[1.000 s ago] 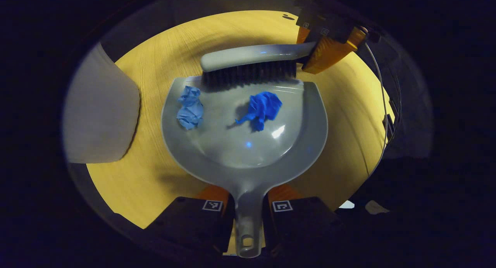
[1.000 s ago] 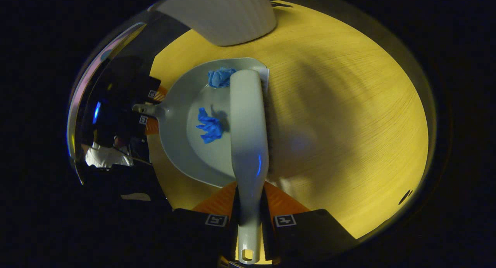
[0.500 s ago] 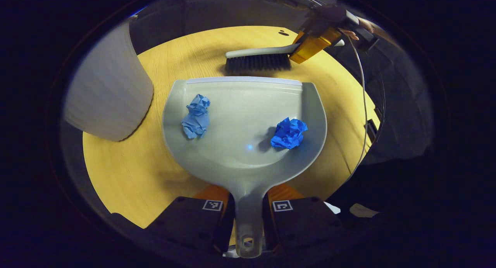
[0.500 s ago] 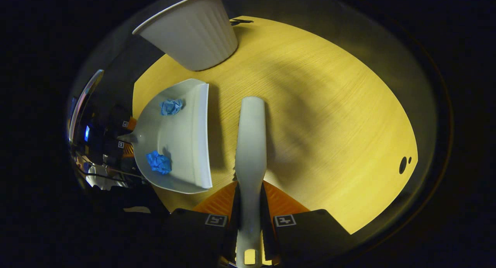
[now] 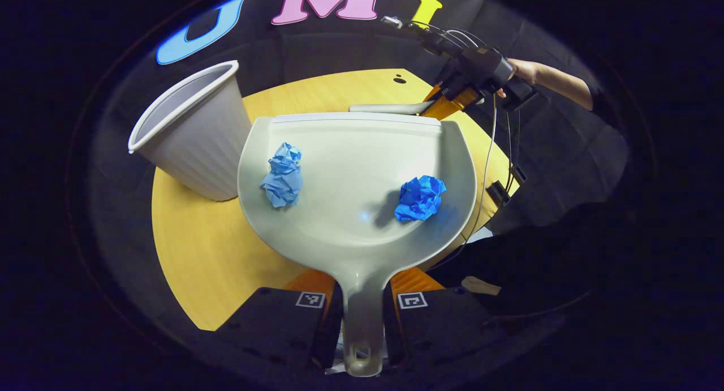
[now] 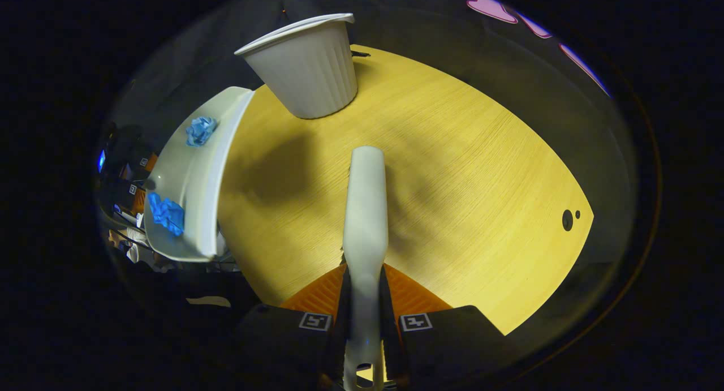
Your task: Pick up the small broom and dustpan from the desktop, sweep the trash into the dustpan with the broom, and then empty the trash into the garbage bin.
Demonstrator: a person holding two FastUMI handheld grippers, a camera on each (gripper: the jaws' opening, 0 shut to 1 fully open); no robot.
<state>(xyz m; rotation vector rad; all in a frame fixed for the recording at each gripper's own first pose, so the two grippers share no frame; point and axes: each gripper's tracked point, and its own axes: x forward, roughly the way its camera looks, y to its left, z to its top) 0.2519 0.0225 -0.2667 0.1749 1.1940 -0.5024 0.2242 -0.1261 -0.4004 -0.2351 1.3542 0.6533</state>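
My left gripper [image 5: 362, 300] is shut on the handle of the grey dustpan [image 5: 350, 238], which is lifted off the yellow table. A light blue paper wad [image 5: 281, 173] and a darker blue wad [image 5: 419, 197] lie in the pan. My right gripper [image 6: 365, 314] is shut on the handle of the grey broom [image 6: 365, 210], held over the table. In the left gripper view the broom [image 5: 387, 107] and right gripper [image 5: 452, 99] show beyond the pan's front lip. In the right gripper view the dustpan [image 6: 192, 181] hangs at the left with both wads.
A white ribbed garbage bin [image 5: 192, 133] stands on the table just left of the dustpan, its mouth open; it also appears as the bin [image 6: 308, 68] at the table's far edge. A hand [image 5: 523, 71] holds the right gripper. Two small holes [image 6: 567, 219] mark the tabletop.
The dustpan has risen off the table and tilted back, moving closer to the bin. The broom has drawn away from the pan's lip and been lifted clear.
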